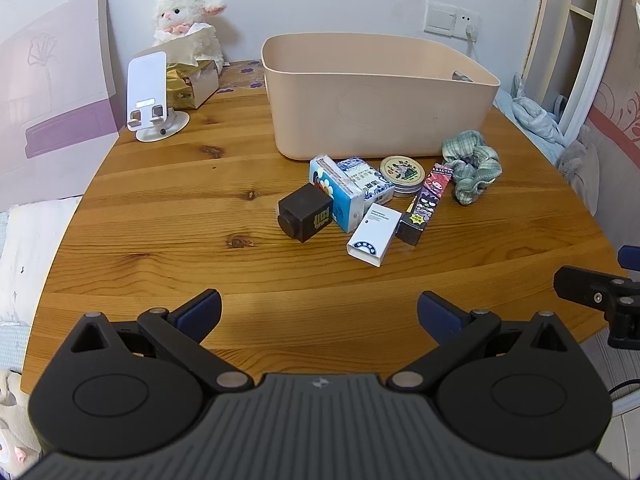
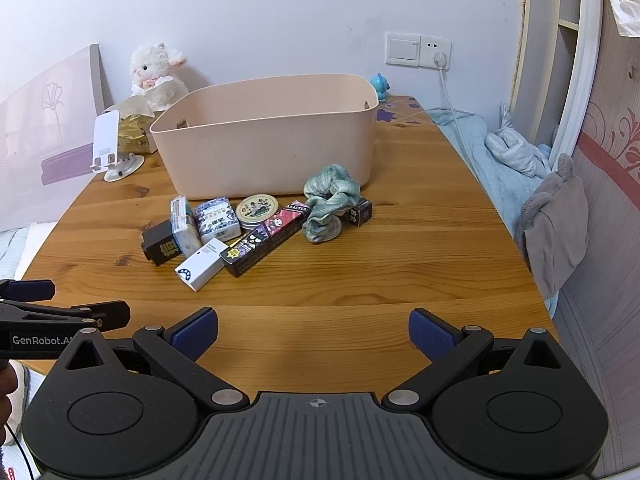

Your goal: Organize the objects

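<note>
The wooden worktop (image 1: pixel 160 208) carries a beige bin (image 1: pixel 376 96) toward twelve o'clock. Just in front of the bin lies a cluster: green scrunchie (image 1: pixel 472 166) at three o'clock, long cartoon box (image 1: pixel 426 204), blue tissue pack (image 1: pixel 340 196), dark cube (image 1: pixel 306 218) at nine o'clock, white box (image 1: pixel 374 234), round tin (image 1: pixel 402 172). At six o'clock, left tongs (image 1: pixel 319 314) and right tongs (image 2: pixel 314 332) both gape wide, holding nothing.
</note>
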